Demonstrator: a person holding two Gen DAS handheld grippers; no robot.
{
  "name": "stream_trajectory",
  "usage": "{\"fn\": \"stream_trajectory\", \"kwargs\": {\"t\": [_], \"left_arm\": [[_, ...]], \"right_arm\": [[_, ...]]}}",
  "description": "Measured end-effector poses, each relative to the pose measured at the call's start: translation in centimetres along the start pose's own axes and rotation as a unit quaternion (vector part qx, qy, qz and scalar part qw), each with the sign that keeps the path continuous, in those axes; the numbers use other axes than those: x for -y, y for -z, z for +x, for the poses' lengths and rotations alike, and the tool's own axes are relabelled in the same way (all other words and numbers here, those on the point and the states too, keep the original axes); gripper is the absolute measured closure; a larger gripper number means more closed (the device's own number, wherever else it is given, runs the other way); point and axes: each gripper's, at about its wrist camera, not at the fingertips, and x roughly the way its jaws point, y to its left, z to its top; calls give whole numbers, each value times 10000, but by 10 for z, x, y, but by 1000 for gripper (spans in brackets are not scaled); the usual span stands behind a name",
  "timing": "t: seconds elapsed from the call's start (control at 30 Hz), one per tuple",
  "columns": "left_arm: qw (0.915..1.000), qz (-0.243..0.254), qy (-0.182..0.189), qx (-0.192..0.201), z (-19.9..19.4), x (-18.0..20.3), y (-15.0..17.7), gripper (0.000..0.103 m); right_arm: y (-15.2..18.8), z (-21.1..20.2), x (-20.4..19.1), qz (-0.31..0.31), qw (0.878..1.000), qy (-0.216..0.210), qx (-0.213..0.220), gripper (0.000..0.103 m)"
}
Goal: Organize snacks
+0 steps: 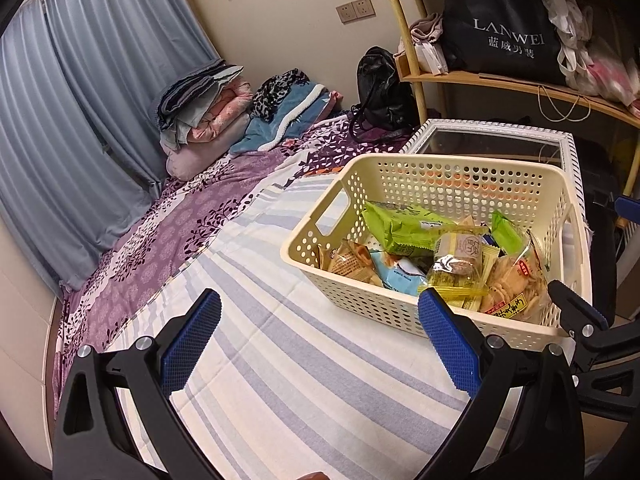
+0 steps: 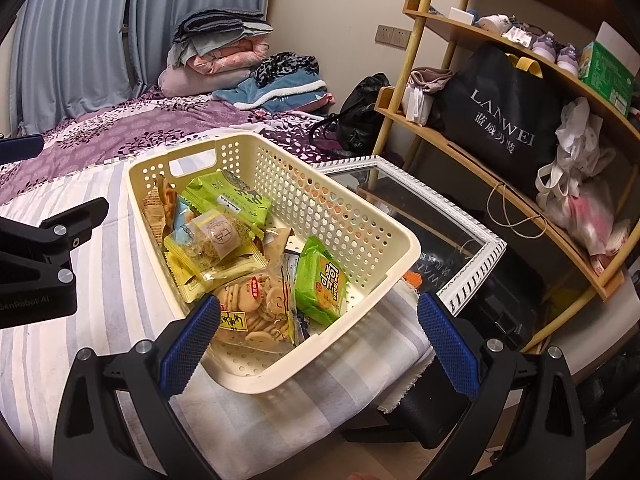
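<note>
Striped cloth (image 1: 280, 360) covers the bed surface that carries the work, with purple floral bedding (image 1: 168, 232) and folded blankets (image 1: 204, 108) beyond it and a wooden shelf unit (image 2: 480, 148) on the far right. You hold both tools empty: the left gripper (image 1: 320, 338) has its jaws spread wide over bare cloth, and the right gripper (image 2: 320, 340) has its jaws equally wide, framing the near corner of the basket (image 2: 360, 216). All visible snacks already lie inside this cream perforated basket, which sits at the right edge of the cloth beside a white-framed glass panel (image 2: 472, 276). No packet shows loose on the cloth. The rice cracker bag (image 2: 256, 308) lies nearest the right jaws, just ahead and slightly left of centre, with the green packet (image 2: 320, 284) touching it on the right. Seen from the right wrist, the basket's long axis runs from near right to far left. The right hand is the nearer one; the left stands well apart, with the basket ahead and to its right. Judged from this, any rearranging inside the basket falls to the right hand first.
</note>
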Motion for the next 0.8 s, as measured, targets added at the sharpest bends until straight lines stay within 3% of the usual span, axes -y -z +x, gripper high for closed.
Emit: {"fn": "stream_trajectory", "kwargs": {"t": [0.8], "left_arm": [[9995,200,-8,-236,16,15,0,3]], "right_arm": [[5,8,7,140,9998,-81,-88,5]]}}
